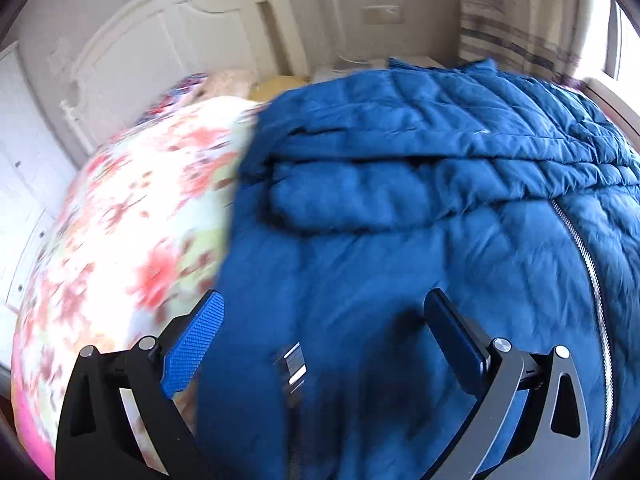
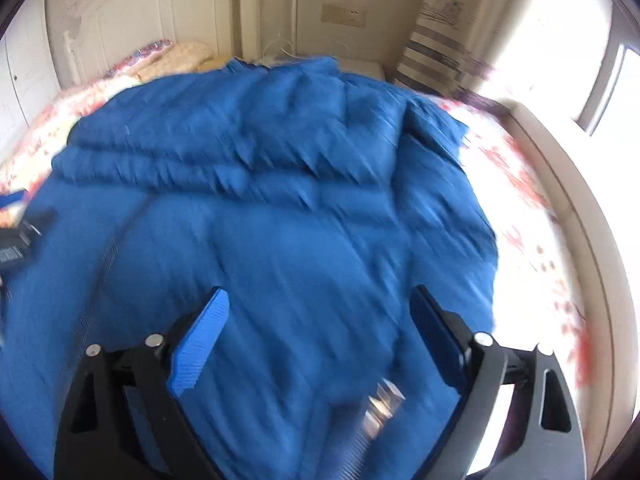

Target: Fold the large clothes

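Observation:
A large blue quilted jacket (image 1: 400, 200) lies spread on a bed with a floral sheet (image 1: 140, 220). One sleeve (image 1: 340, 204) is folded across its body, and a silver zipper (image 1: 592, 272) runs down the right side. My left gripper (image 1: 324, 300) hovers open over the jacket's left edge, nothing between its fingers. In the right wrist view the jacket (image 2: 260, 200) fills the middle, blurred. My right gripper (image 2: 320, 292) stands open above it, its jaws wide and empty. A shiny metal piece (image 2: 384, 404) shows low between the fingers. Part of the left gripper (image 2: 16, 236) shows at the left edge.
A white headboard (image 1: 140, 52) and pillows (image 1: 232, 80) are at the far end of the bed. A striped curtain (image 2: 436, 52) and a bright window (image 2: 608, 88) are at the right. The bed's pale side rail (image 2: 572, 208) borders the sheet (image 2: 528, 208).

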A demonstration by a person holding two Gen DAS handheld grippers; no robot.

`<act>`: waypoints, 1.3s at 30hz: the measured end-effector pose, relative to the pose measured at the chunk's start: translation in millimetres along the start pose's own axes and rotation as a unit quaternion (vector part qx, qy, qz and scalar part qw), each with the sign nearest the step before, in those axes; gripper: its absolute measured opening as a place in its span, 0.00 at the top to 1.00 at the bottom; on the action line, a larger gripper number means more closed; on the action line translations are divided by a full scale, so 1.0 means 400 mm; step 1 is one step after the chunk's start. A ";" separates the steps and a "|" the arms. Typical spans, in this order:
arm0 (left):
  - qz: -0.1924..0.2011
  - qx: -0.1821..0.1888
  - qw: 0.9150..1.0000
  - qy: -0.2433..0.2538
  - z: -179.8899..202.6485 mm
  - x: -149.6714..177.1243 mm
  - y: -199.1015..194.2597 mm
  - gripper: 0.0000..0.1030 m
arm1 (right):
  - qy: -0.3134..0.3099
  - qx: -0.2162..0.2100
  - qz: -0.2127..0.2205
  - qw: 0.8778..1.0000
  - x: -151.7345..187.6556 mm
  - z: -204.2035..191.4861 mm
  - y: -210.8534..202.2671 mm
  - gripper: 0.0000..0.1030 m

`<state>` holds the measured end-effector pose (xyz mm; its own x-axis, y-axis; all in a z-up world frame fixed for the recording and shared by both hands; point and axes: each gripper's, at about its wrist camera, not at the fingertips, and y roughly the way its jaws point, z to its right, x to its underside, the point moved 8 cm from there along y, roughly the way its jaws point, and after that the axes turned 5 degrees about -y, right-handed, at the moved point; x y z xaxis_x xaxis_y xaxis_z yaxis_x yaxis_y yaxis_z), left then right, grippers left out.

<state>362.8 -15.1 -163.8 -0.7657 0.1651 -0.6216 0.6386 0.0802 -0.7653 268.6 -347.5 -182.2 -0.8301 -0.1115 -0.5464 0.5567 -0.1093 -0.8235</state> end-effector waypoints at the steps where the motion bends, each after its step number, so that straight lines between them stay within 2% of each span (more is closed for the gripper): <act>1: -0.006 -0.004 1.000 -0.007 -0.019 0.021 -0.002 0.04 | 0.001 -0.011 -0.001 1.000 0.031 0.010 0.008 0.04; 2: -0.022 0.004 1.000 -0.015 -0.038 0.051 0.008 0.04 | 0.014 -0.035 0.023 0.999 0.046 0.021 0.000 0.04; 4: -0.026 0.037 0.998 -0.040 -0.060 0.067 0.005 0.04 | 0.024 -0.043 0.023 0.999 0.063 0.031 -0.011 0.04; 6: -0.024 0.013 0.999 -0.046 -0.081 0.072 -0.013 0.04 | 0.034 -0.015 0.020 0.999 0.079 0.034 -0.047 0.05; 7: -0.015 -0.003 0.999 -0.043 -0.086 0.074 -0.034 0.04 | 0.037 -0.025 0.033 0.998 0.088 0.016 -0.082 0.05; 9: 0.014 0.023 0.999 -0.031 -0.056 0.089 -0.111 0.04 | 0.017 -0.061 0.060 0.996 0.108 -0.044 -0.137 0.04; 12: 0.041 0.048 0.998 0.011 0.015 0.138 -0.193 0.04 | -0.061 -0.067 0.050 0.995 0.168 -0.151 -0.156 0.04; 14: 0.031 0.044 0.997 0.054 0.067 0.187 -0.191 0.04 | -0.100 -0.046 0.051 0.993 0.209 -0.200 -0.143 0.04; 15: 0.019 0.034 0.996 0.074 0.086 0.210 -0.172 0.04 | -0.095 -0.044 0.062 0.993 0.216 -0.201 -0.145 0.04; 16: 0.015 0.026 0.996 0.082 0.094 0.231 -0.153 0.04 | -0.085 -0.053 0.056 0.993 0.219 -0.198 -0.143 0.03; 19: 0.007 0.032 0.997 0.063 0.068 0.228 -0.163 0.04 | -0.062 -0.056 0.038 0.996 0.222 -0.181 -0.145 0.03; 22: 0.012 0.022 0.998 0.054 0.030 0.242 -0.180 0.04 | -0.073 -0.039 0.056 0.995 0.245 -0.173 -0.192 0.03; 25: 0.012 0.012 0.999 0.035 -0.032 0.285 -0.191 0.04 | -0.079 -0.061 0.051 0.994 0.288 -0.180 -0.193 0.03; 28: 0.009 0.039 0.999 0.007 -0.071 0.322 -0.189 0.04 | -0.048 -0.095 0.057 0.993 0.308 -0.164 -0.176 0.02; 29: 0.004 0.055 0.998 -0.010 -0.083 0.328 -0.183 0.04 | -0.051 -0.092 0.054 0.993 0.308 -0.165 -0.179 0.02; 31: -0.001 0.051 0.998 -0.020 -0.090 0.330 -0.191 0.04 | -0.054 -0.072 0.045 0.995 0.305 -0.169 -0.195 0.03; 33: 0.016 0.043 0.999 -0.012 -0.080 0.332 -0.235 0.04 | -0.068 -0.062 0.066 0.994 0.296 -0.190 -0.236 0.04; 36: 0.051 0.085 0.995 0.006 -0.025 0.349 -0.318 0.04 | -0.090 -0.097 0.090 0.987 0.298 -0.256 -0.277 0.04; 38: 0.050 0.090 0.994 0.044 0.026 0.388 -0.331 0.04 | -0.123 -0.104 0.083 0.983 0.320 -0.309 -0.258 0.04; 39: 0.042 0.080 0.994 0.062 0.045 0.411 -0.316 0.04 | -0.130 -0.091 0.079 0.984 0.331 -0.318 -0.237 0.04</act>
<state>154.7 -15.8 -172.3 -0.6885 0.2860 -0.6665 0.6716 -0.0955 -0.7347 101.7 -226.2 -195.9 -0.6838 -0.3650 -0.6318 0.6439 0.1053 -0.7578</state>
